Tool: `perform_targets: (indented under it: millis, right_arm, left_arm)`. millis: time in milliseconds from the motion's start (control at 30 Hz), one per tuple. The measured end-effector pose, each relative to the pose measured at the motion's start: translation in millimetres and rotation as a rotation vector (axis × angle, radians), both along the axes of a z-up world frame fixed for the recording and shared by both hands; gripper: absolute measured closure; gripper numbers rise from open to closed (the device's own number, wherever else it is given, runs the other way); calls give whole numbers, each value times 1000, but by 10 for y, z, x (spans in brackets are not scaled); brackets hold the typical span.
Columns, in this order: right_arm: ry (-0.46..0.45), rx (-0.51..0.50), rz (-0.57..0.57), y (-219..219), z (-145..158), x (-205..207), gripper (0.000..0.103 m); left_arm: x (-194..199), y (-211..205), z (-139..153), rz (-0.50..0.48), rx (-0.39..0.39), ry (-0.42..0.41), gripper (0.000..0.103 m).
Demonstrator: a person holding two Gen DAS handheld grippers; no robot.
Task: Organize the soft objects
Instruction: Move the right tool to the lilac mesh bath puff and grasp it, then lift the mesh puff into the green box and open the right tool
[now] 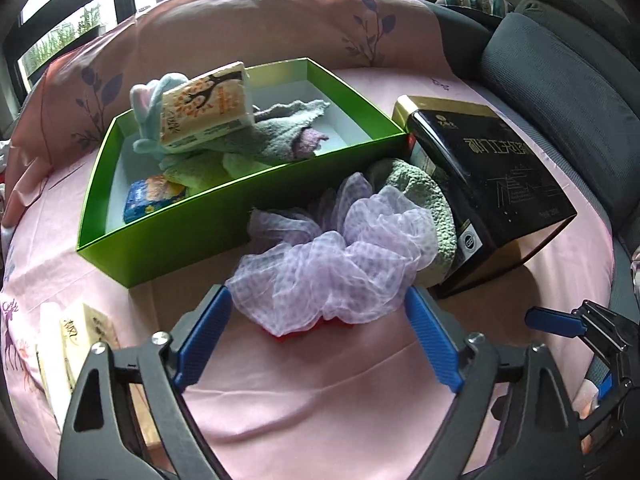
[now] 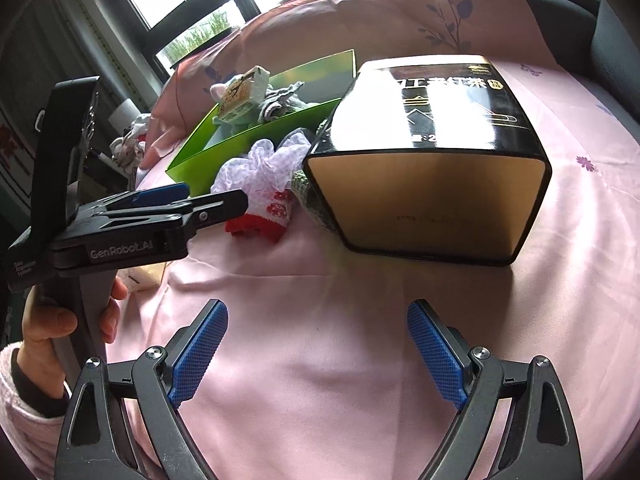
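Centrally, on a pink sheet (image 1: 320, 392), the left gripper (image 1: 319, 304) sits w/ fingers spread, the near edge of a lilac mesh scrunchie (image 1: 332, 264) lying between the blue tips; whether the pads touch it cannot be told. Red-and-white cloth (image 1: 308, 330) pokes out beneath the scrunchie. Behind it: grey-green knit piece (image 1: 424, 208), pressed against a black-and-gold box (image 1: 500, 184). Green box (image 1: 224, 216), just left of the scrunchie, holds towels (image 1: 280, 136), a tissue pack (image 1: 206, 106) & a small blue packet (image 1: 154, 198). Another tissue pack (image 1: 76, 344) lies lower left. Right gripper (image 2: 318, 322): fingers apart over bare sheet, nothing between, near the black-and-gold box front. A hand (image 2: 52, 336) grips the left tool's handle.
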State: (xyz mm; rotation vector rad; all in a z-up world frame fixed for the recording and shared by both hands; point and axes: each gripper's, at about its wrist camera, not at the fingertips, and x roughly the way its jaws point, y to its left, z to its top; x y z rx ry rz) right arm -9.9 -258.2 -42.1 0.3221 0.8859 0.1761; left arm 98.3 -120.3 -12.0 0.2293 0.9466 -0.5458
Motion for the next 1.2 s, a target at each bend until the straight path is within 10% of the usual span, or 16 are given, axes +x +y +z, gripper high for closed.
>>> perform_targets:
  millis: [233, 600, 833, 1200]
  right_arm:
    - [7, 18, -4, -44, -65, 23, 11]
    - [-21, 53, 88, 162, -1, -16, 11]
    - [4, 179, 143, 284, -61, 22, 11]
    - [59, 244, 264, 933, -168, 277, 13]
  left_arm:
    - [171, 10, -32, 37, -37, 19, 92]
    - [-230, 618, 371, 34, -251, 64, 92]
    - [-680, 746, -36, -58, -108, 151, 92]
    - [-1012, 821, -317, -87, -120, 233, 87]
